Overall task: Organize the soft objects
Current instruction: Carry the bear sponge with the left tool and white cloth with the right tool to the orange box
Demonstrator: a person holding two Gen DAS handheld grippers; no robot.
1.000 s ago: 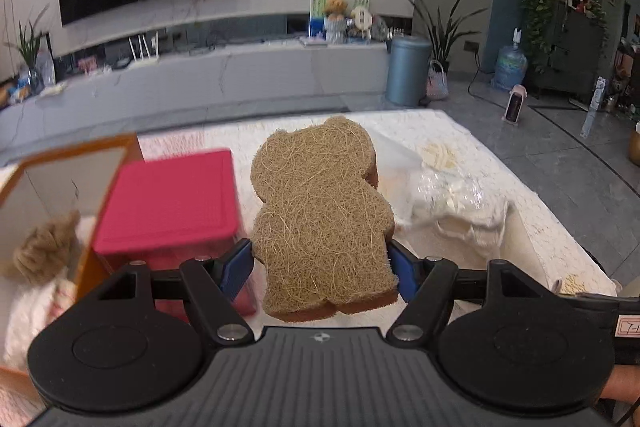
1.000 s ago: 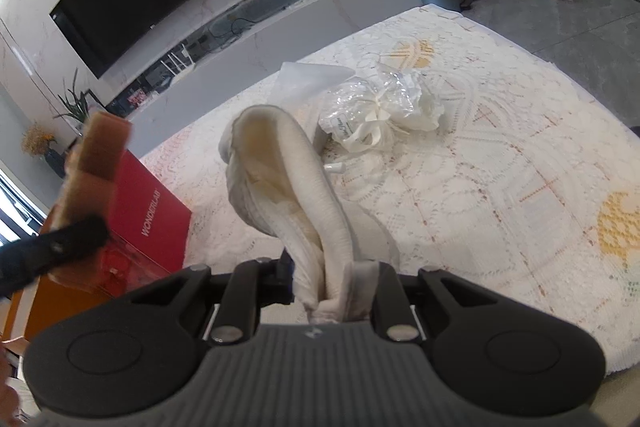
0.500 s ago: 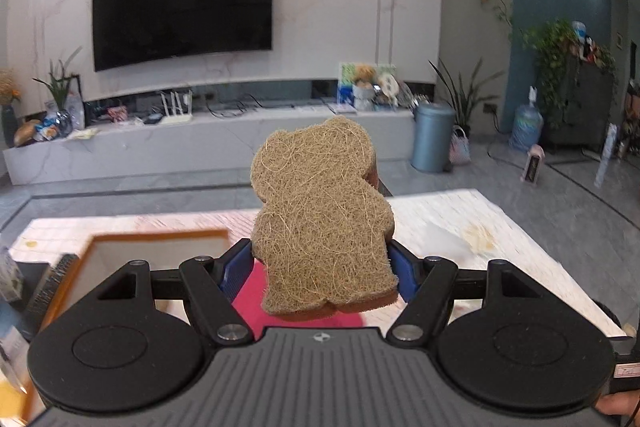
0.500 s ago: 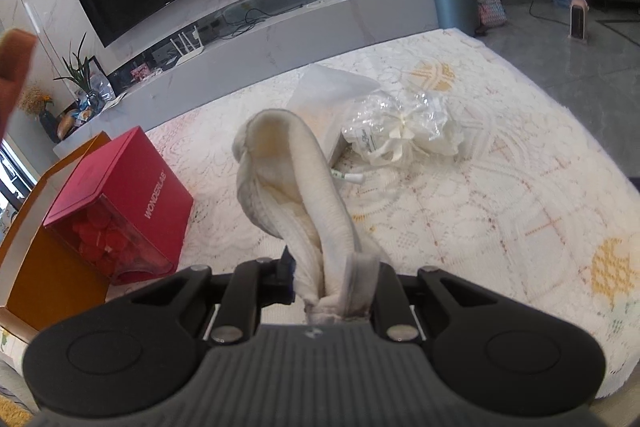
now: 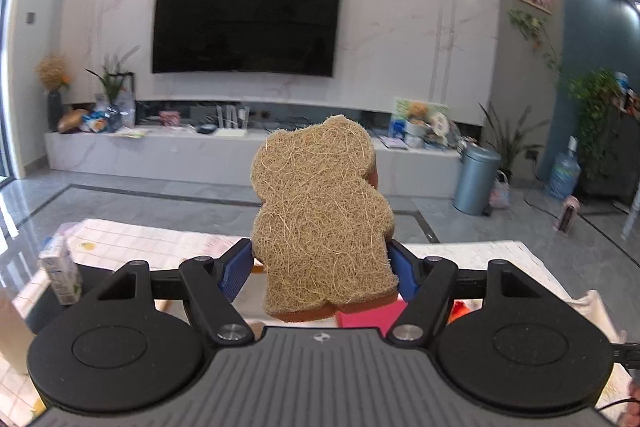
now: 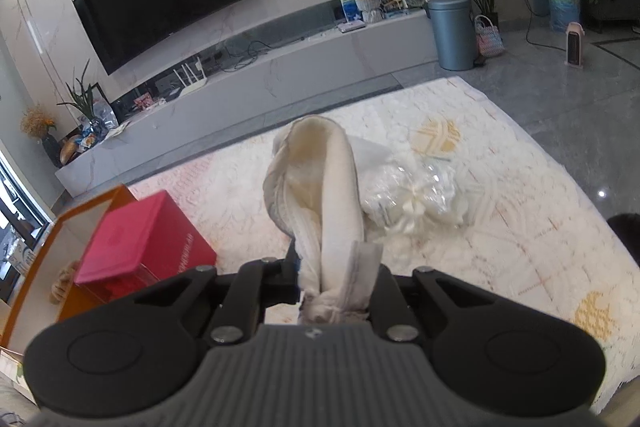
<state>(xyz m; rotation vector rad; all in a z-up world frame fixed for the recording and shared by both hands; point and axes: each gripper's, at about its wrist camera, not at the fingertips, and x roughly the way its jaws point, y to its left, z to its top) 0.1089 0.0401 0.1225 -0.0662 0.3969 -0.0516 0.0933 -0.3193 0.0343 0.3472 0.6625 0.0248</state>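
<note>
My left gripper [image 5: 322,269] is shut on a bear-shaped brown fibre sponge [image 5: 320,215] and holds it upright, high above the table, facing the TV wall. My right gripper [image 6: 334,277] is shut on a folded white cloth [image 6: 320,187], held above the white lace tablecloth [image 6: 500,227]. An orange open box [image 6: 36,255] stands at the left with a brown fluffy item [image 6: 64,281] inside. A red box [image 6: 140,243] sits next to it.
A crumpled clear plastic bag [image 6: 416,199] lies on the table beyond the cloth. A small carton [image 5: 60,269] stands at the table's left in the left wrist view. The red box's top [image 5: 364,319] shows just under the sponge.
My left gripper has tilted up and lifted with the sponge, so the table and boxes dropped out of its view. The right gripper has shifted a little, still holding the cloth.
</note>
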